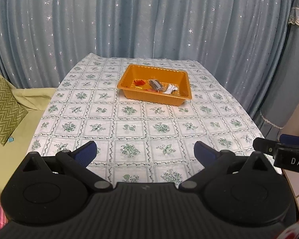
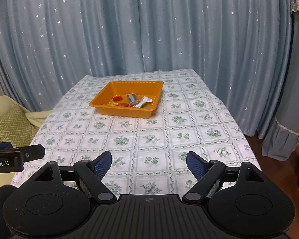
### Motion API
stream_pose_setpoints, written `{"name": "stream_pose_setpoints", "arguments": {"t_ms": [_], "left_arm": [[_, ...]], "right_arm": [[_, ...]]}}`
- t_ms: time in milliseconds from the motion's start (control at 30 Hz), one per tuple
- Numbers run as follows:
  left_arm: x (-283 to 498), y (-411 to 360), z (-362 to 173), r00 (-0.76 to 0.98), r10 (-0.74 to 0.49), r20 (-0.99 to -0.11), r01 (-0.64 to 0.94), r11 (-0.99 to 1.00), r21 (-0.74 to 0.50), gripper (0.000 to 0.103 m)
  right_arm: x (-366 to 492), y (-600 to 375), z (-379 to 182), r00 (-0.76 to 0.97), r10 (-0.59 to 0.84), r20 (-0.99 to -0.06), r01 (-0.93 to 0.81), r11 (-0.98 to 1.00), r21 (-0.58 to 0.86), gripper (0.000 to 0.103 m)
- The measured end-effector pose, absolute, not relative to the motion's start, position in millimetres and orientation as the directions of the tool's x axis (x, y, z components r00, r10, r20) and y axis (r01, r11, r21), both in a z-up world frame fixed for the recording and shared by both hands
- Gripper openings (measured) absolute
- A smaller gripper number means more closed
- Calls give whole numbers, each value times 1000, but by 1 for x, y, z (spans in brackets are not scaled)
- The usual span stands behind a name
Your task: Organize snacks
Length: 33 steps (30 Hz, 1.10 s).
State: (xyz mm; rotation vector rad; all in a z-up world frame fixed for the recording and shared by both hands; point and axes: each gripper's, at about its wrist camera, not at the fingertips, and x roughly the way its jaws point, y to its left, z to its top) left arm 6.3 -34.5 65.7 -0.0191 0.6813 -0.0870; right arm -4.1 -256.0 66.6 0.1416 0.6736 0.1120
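Orange tray (image 1: 129, 95) is sitting far down the tablecloth (image 1: 129, 139), snacks (image 1: 155, 85) already lying inside. Left gripper (image 1: 145, 149) and right gripper (image 2: 149, 163) are hovering near, jaws apart and empty; probably best backing away level, without nudging it.

orange tray (image 1: 129, 75), snacks (image 1: 156, 85), floral tablecloth (image 1: 129, 127)
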Motion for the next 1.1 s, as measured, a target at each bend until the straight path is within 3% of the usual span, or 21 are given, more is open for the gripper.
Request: {"name": "stream_pose_setpoints", "arguments": {"t_ms": [1100], "left_arm": [[1, -39, 65, 777, -97, -621, 84, 995, -51, 103]], "right_arm": [[-10, -255, 68, 780, 153, -607, -72, 985, 157, 82]]}}
